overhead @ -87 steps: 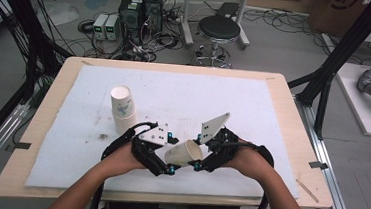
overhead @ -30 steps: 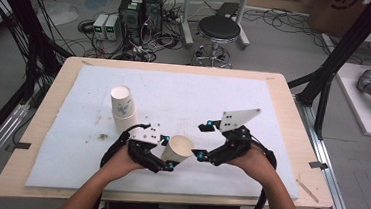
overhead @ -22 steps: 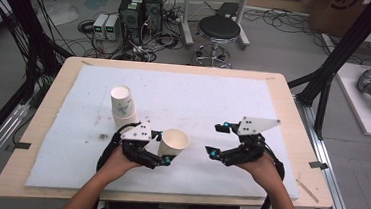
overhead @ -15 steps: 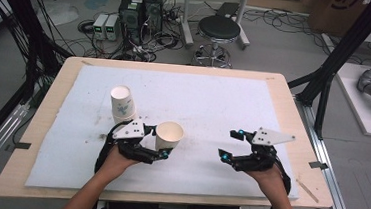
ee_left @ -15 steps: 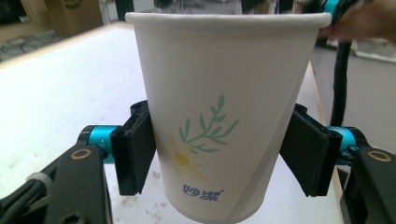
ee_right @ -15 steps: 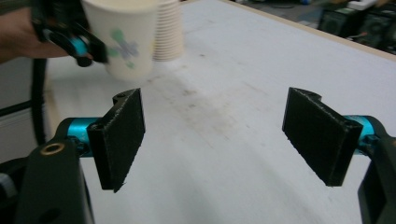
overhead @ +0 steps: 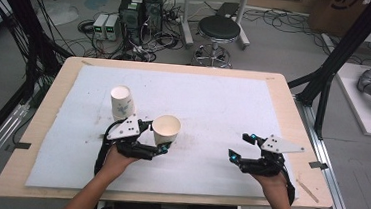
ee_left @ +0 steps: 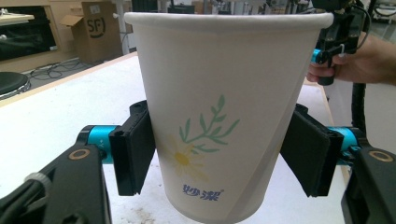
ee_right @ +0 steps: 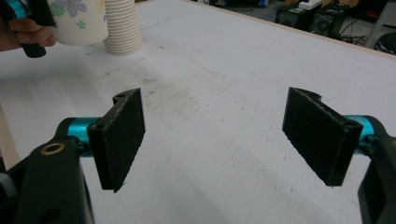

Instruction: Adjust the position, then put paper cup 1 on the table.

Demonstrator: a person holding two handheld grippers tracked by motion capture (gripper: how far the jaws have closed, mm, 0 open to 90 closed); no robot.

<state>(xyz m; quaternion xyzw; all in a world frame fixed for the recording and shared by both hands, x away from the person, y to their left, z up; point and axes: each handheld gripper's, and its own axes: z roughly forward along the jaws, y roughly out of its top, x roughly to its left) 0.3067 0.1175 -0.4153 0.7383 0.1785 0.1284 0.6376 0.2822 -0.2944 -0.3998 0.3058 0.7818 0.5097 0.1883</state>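
**One cup parted from the stack; setting-down not confirmed**

Progress: A single paper cup (overhead: 165, 128) is found apart from the stack of cups (overhead: 122, 102), which stands upside down on the table (overhead: 233, 103) just to the far left of it. The parting is judged to be done. What is judged left is letting the cup go and clearing the hand. Whether its base rests on the table cannot be told.

Tools: The left gripper (overhead: 163, 142) is set around the cup, low on its body. Its jaws have just been opening, with the cup between them; in the left gripper view both pads are seen against the cup's walls, so a light hold is recorded. The right gripper (overhead: 239, 146) is held well apart at the near right, jaws wide and nothing between them.

Condition of the cup: Upright, mouth up, rim round. White paper, printed with a yellow flower, a green sprig and blue lettering. A faint slanting crease is noted on one side.
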